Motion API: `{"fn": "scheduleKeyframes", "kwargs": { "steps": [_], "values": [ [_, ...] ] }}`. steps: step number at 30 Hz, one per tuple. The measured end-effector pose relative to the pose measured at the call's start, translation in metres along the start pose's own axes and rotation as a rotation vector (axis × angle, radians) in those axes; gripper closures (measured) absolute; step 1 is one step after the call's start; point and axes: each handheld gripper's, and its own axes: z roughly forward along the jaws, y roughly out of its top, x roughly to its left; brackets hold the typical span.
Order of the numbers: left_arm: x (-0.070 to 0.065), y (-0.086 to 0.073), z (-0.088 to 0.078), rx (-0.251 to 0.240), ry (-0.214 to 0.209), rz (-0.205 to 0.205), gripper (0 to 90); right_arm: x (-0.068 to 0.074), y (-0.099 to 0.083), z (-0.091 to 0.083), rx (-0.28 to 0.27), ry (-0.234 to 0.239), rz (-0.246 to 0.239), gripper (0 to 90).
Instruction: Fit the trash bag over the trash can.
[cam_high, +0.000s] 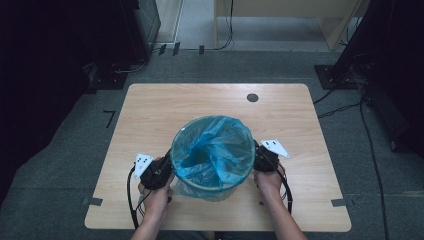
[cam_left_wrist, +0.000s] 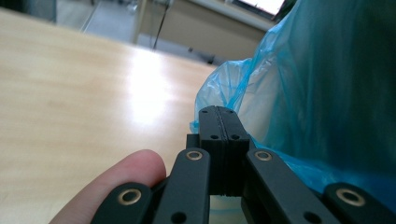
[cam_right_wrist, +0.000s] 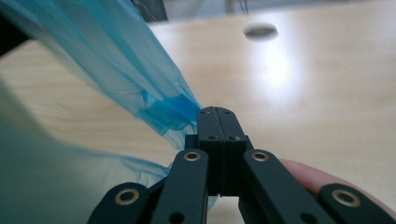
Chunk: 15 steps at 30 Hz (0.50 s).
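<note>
A round bin lined with a blue plastic bag (cam_high: 212, 150) stands on the wooden table (cam_high: 150, 115), near its front middle. My left gripper (cam_high: 170, 163) is against the bin's left side. Its jaws are shut, with a fold of the blue bag (cam_left_wrist: 327, 93) gathered at the tips (cam_left_wrist: 219, 113). My right gripper (cam_high: 256, 156) is at the bin's right side. It is shut on the bag's edge, and the blue film (cam_right_wrist: 116, 60) runs taut from the upper left down into its closed tips (cam_right_wrist: 215, 112).
A dark round grommet hole (cam_high: 252, 97) sits at the table's far middle and shows blurred ahead of the right gripper (cam_right_wrist: 260, 31). Cables trail from both grippers toward the front edge. Dark stands and cables lie on the floor at both sides.
</note>
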Motion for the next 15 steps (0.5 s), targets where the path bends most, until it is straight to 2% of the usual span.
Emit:
{"fn": "scheduleKeyframes", "kwargs": {
  "steps": [2,4,5,6,7,9,10,11,12,13,15],
  "values": [
    [0.007,-0.009,0.004,0.054,0.052,-0.007,89.9,-0.012,-0.011,0.006,0.063,-0.046,0.040,90.0],
    [0.012,-0.017,0.005,0.103,0.106,0.020,89.6,-0.021,-0.015,0.007,0.112,-0.068,0.098,90.0],
    [0.013,-0.020,0.005,0.112,0.122,0.035,87.9,-0.022,-0.014,0.005,0.112,-0.091,0.083,90.0],
    [0.014,-0.022,0.005,0.118,0.130,0.041,79.5,-0.021,-0.013,0.000,0.103,-0.099,0.031,82.6],
    [0.016,-0.023,0.003,0.121,0.128,0.036,79.5,-0.021,-0.013,0.000,0.103,-0.099,0.031,82.6],
    [0.023,-0.021,-0.004,0.100,0.101,0.007,65.7,-0.022,-0.011,-0.008,0.079,-0.064,-0.015,69.1],
    [0.025,-0.019,-0.007,0.088,0.094,-0.002,59.8,-0.024,-0.010,-0.014,0.062,-0.028,-0.027,66.8],
    [0.027,-0.017,-0.011,0.071,0.086,-0.011,56.1,-0.026,-0.008,-0.018,0.046,-0.027,-0.036,66.0],
    [0.030,-0.014,-0.016,0.055,0.079,-0.008,51.1,-0.032,-0.006,-0.031,-0.015,-0.001,-0.050,63.8],
    [0.032,-0.011,-0.023,0.035,0.070,0.004,51.1,-0.032,-0.006,-0.031,-0.015,-0.001,-0.050,63.8],
    [0.033,-0.008,-0.033,0.003,0.063,0.024,49.4,-0.037,-0.003,-0.047,-0.061,0.036,-0.064,61.3]
  ]
}}
